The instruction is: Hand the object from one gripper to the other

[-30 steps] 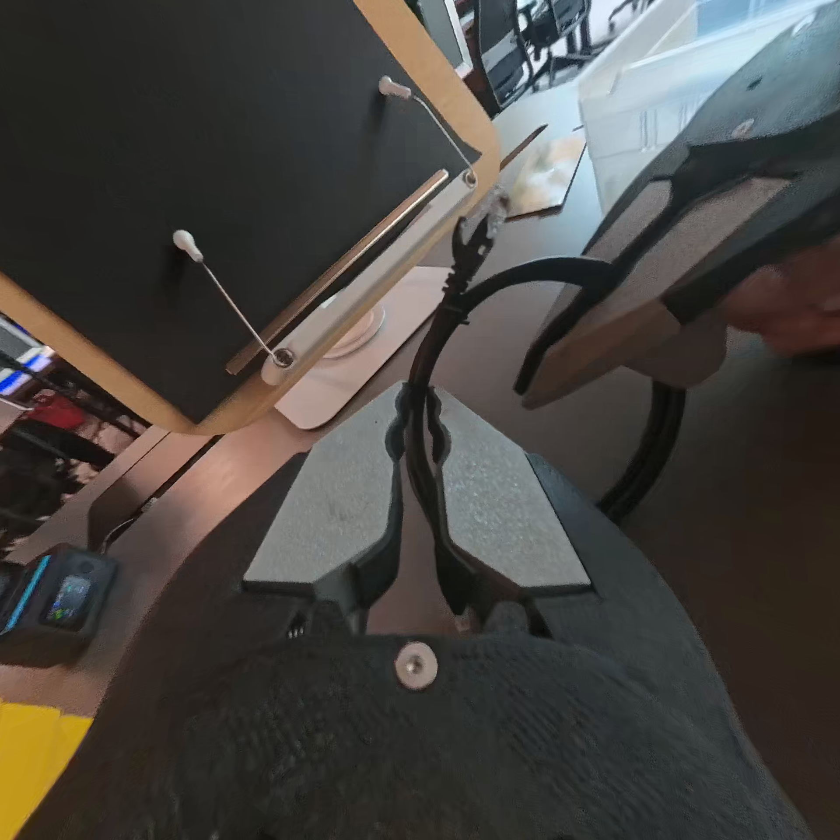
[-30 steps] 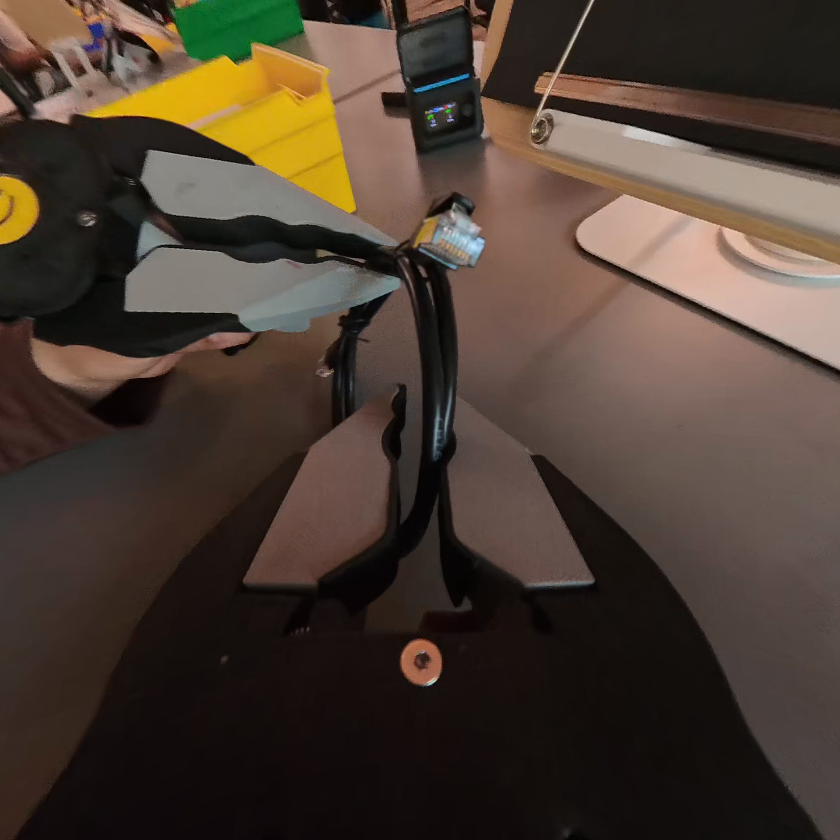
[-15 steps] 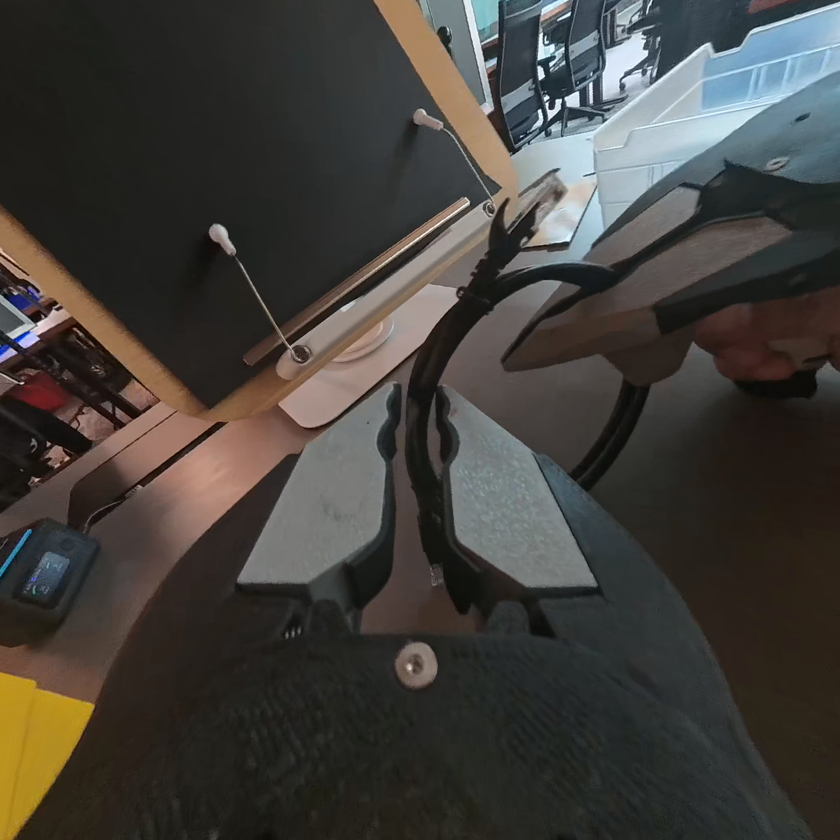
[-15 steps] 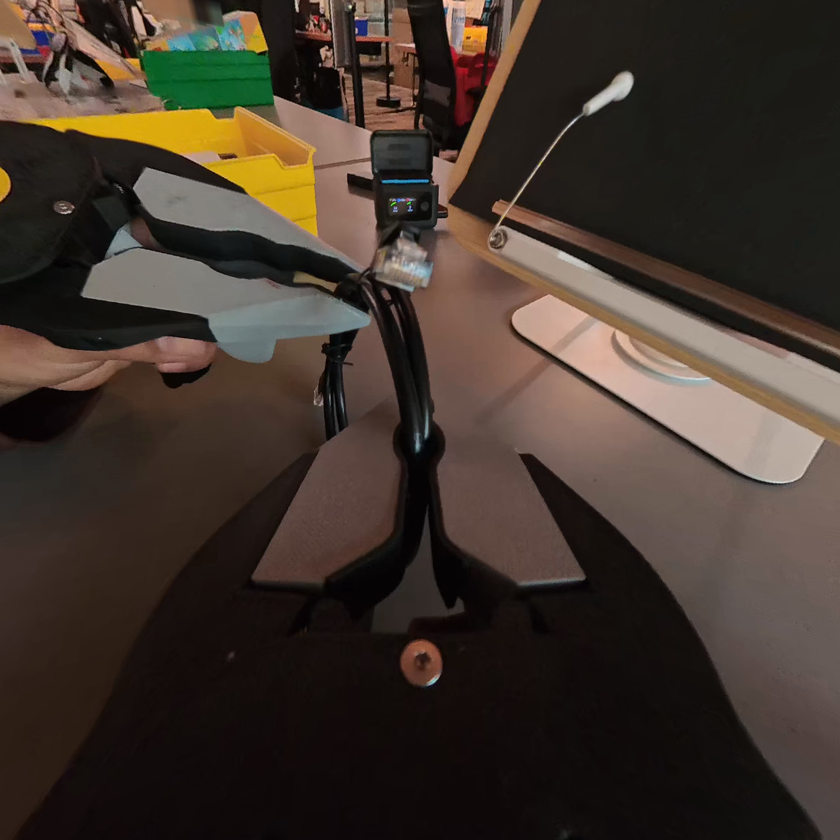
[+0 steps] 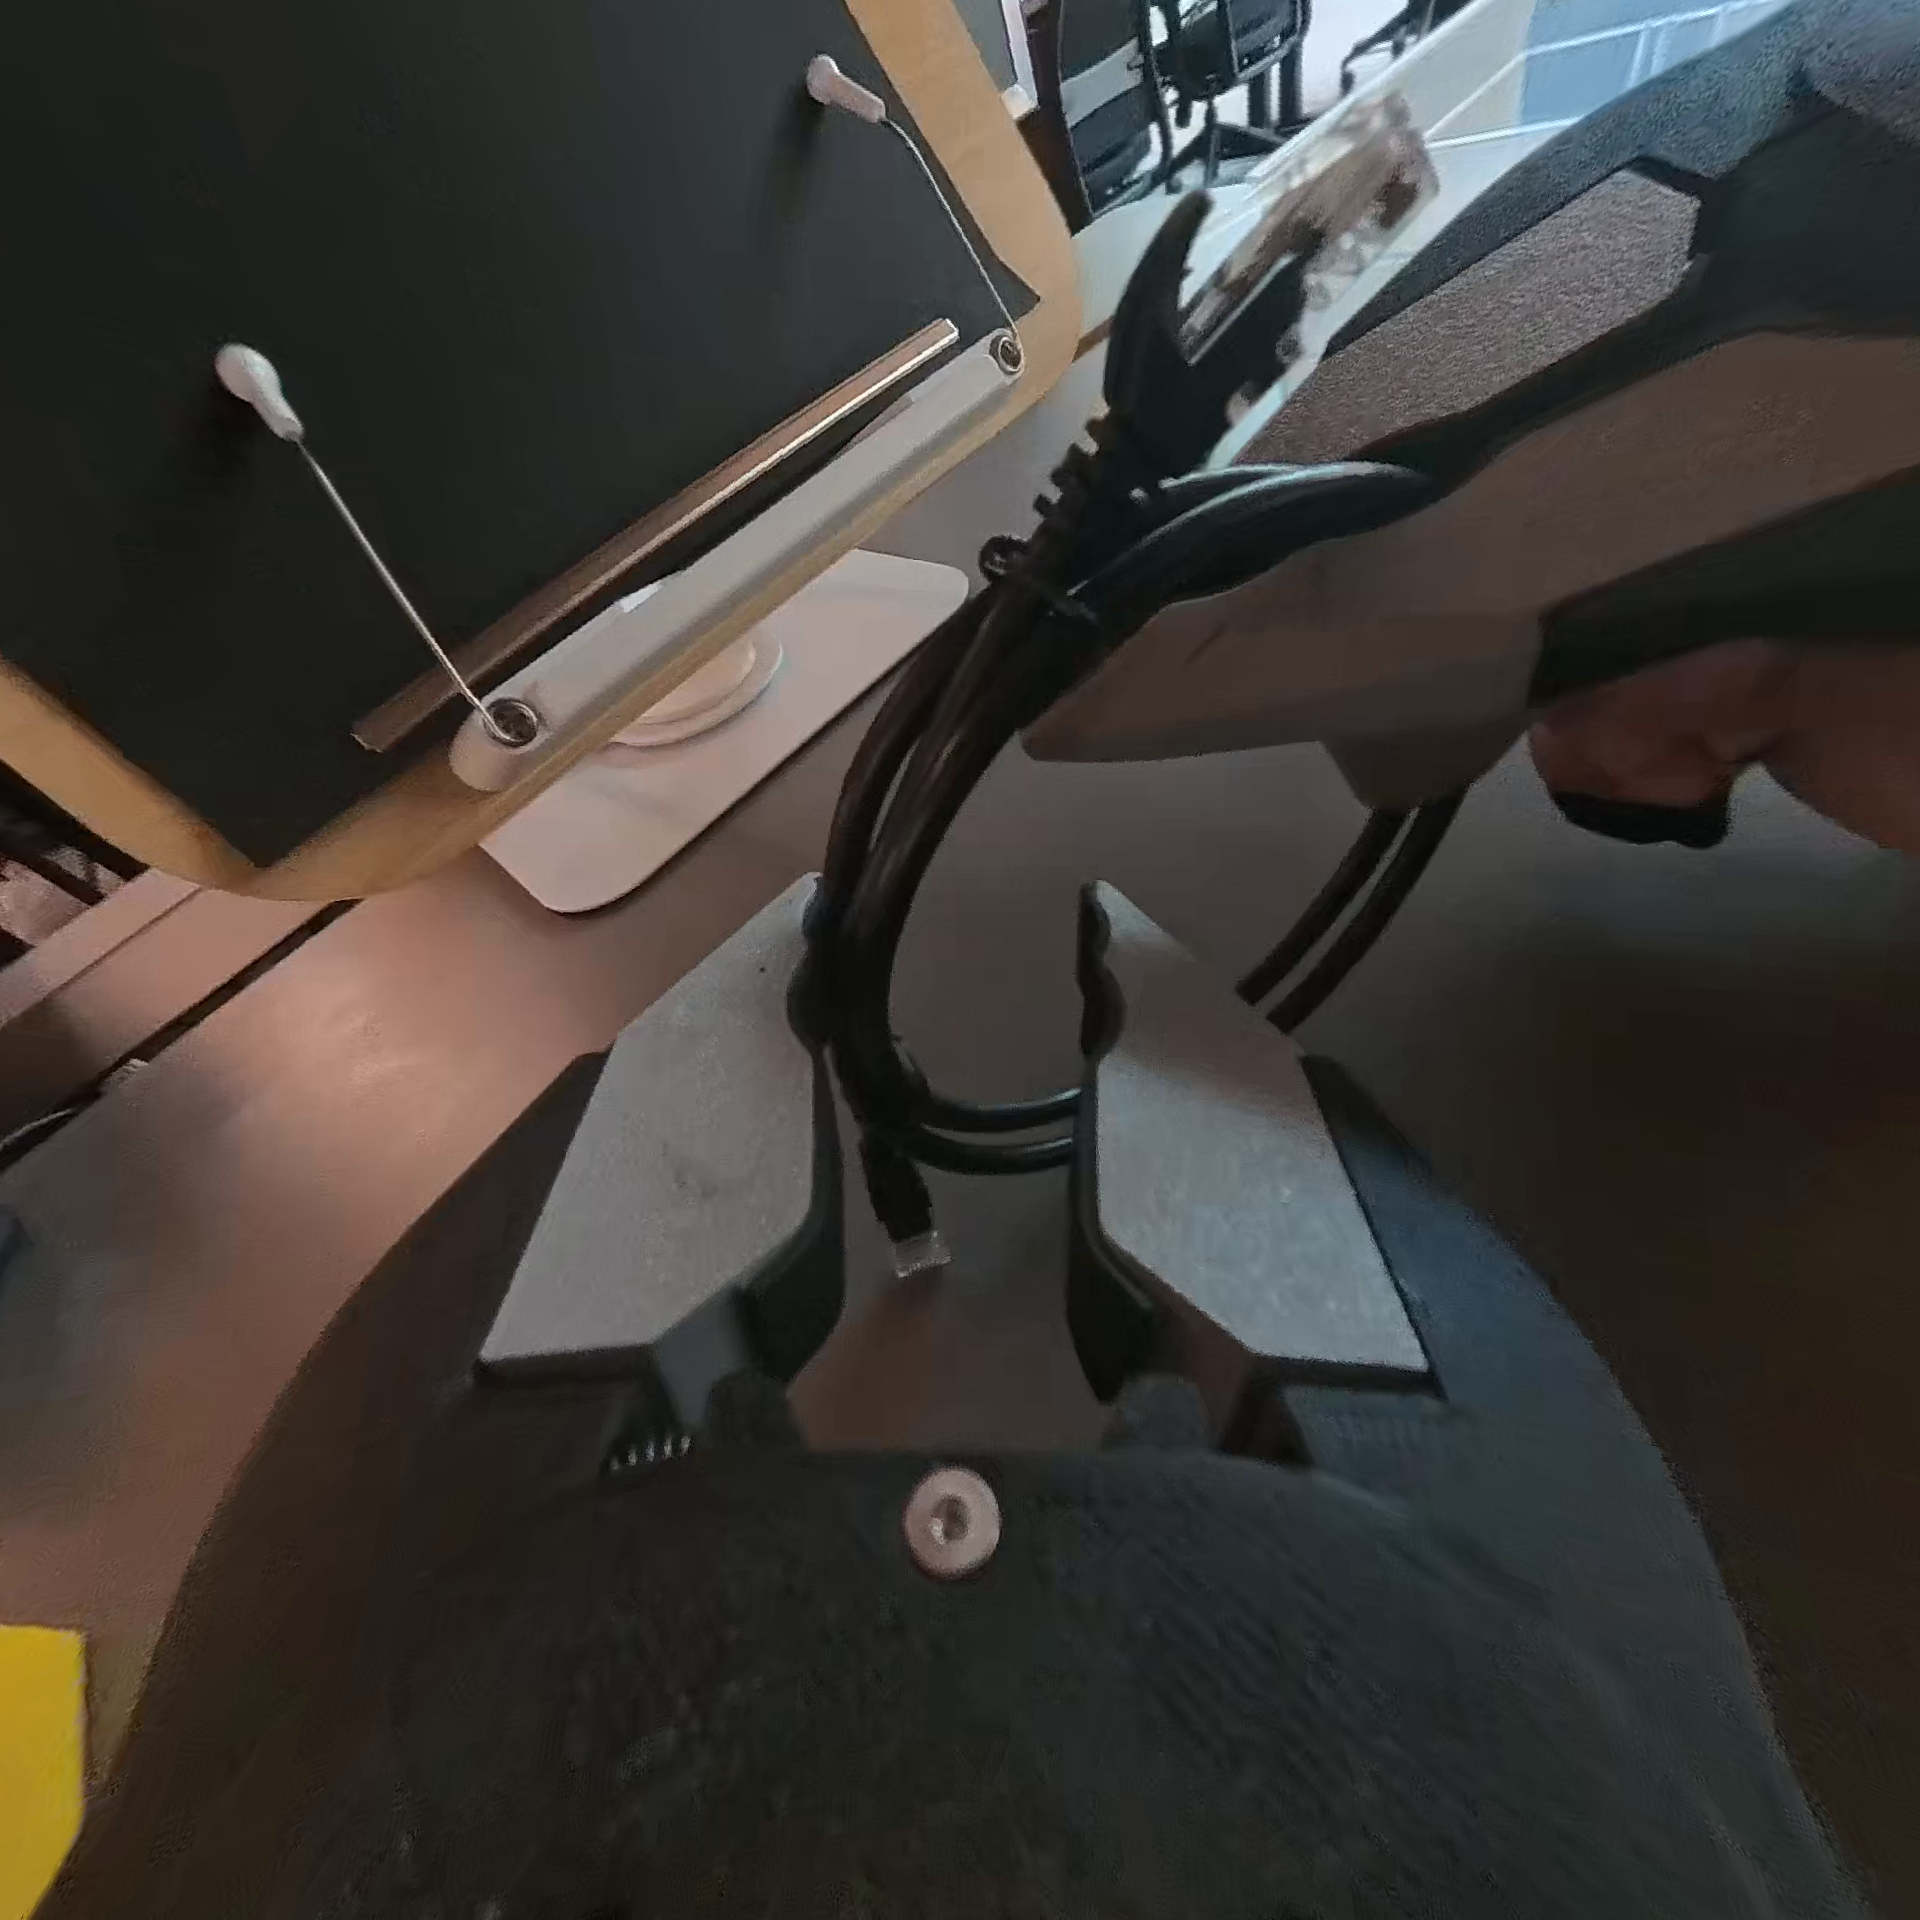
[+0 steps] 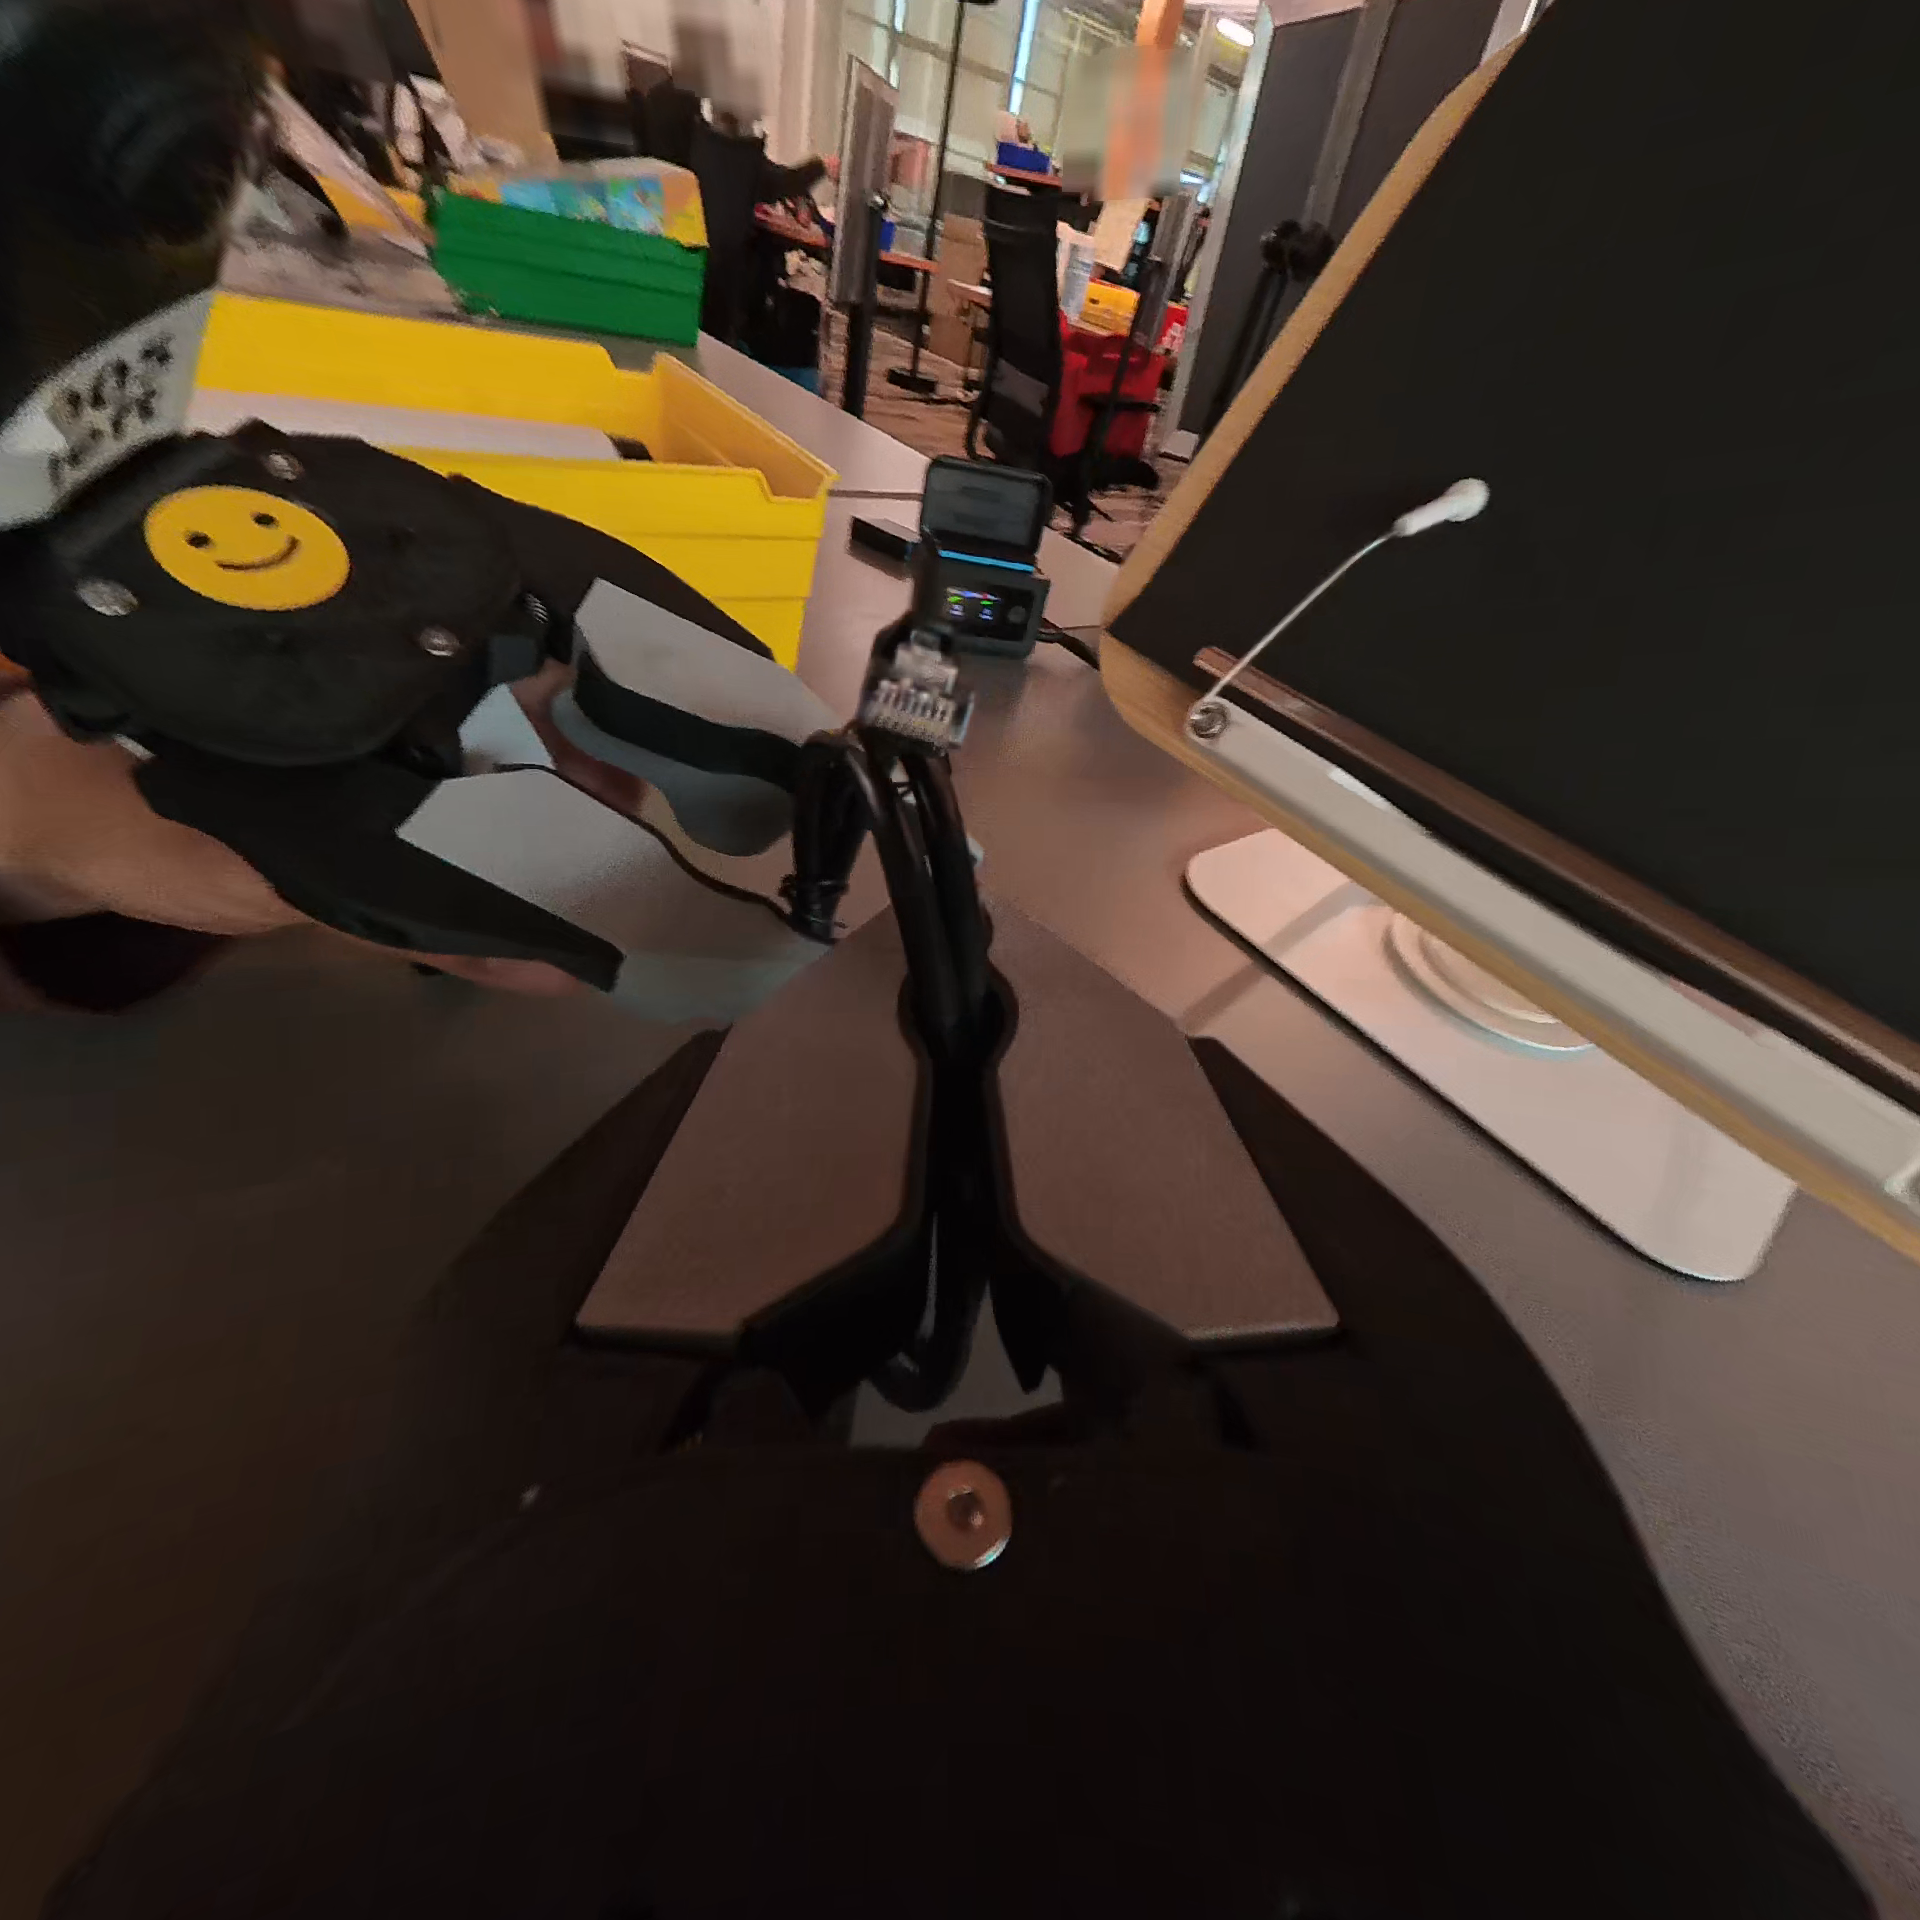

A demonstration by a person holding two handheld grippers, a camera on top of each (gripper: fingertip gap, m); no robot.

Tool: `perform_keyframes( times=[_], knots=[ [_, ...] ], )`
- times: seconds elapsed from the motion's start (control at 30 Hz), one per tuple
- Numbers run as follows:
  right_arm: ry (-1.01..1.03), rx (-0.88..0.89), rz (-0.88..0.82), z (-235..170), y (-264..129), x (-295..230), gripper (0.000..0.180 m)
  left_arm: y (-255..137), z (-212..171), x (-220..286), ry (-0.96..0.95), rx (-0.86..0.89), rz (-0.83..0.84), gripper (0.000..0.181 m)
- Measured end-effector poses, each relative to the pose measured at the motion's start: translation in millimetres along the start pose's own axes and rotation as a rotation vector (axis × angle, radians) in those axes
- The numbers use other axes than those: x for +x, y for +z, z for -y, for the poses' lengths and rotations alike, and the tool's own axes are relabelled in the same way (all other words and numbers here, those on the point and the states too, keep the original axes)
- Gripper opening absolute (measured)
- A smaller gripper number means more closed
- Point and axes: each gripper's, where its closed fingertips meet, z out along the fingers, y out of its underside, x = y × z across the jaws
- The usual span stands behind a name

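Note:
A coiled black network cable [image 5: 914, 790] with a clear plug [image 6: 914, 691] hangs above the dark table. My right gripper [image 6: 961, 1003] is shut on the cable [image 6: 925, 852], and the plug stands up beyond its tips. My left gripper [image 5: 948, 914] is open. The coil still passes between its fingers and leans on the left finger [image 5: 686, 1143]. A second plug [image 5: 920, 1252] dangles in the gap. In the left wrist view, the right gripper's fingers [image 5: 1403, 582] clamp the coil from the upper right. In the right wrist view, the left gripper [image 6: 805, 868] shows at the left, its jaws apart.
A black board with a wooden rim [image 6: 1610, 416] stands tilted on a white base [image 6: 1558, 1143] to the right. Yellow bins [image 6: 582, 457] and green bins [image 6: 571, 260] sit at the far left. A small black device with a lit screen [image 6: 982, 582] stands on the table [image 6: 260, 1195]. Left and right tips are no more than a few centimetres apart.
My right gripper closed on the cable. My left gripper then opened and let go of it. Both grippers tilted up slightly.

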Motion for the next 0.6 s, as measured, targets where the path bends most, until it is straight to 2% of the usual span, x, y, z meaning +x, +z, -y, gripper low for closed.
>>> perform_keyframes(
  times=[0.23, 0.4, 0.5, 0.6],
  knots=[
    [0.219, 0.01, 0.247, -5, -5, -31, 0.0, -17, 4, -5, 0.06, 0.075, 0.002, 0.007],
    [0.293, 0.009, 0.348, -4, -12, -46, 0.0, -27, 6, 5, 0.044, 0.124, -0.056, 0.004],
    [0.439, 0.083, 0.407, 9, -17, -57, 0.0, -29, 11, 5, 0.03, 0.17, -0.089, 0.003],
    [0.49, 0.108, 0.461, 12, -16, -60, 0.001, -30, 16, 1, -0.023, 0.204, -0.093, 0.003]
  ],
)
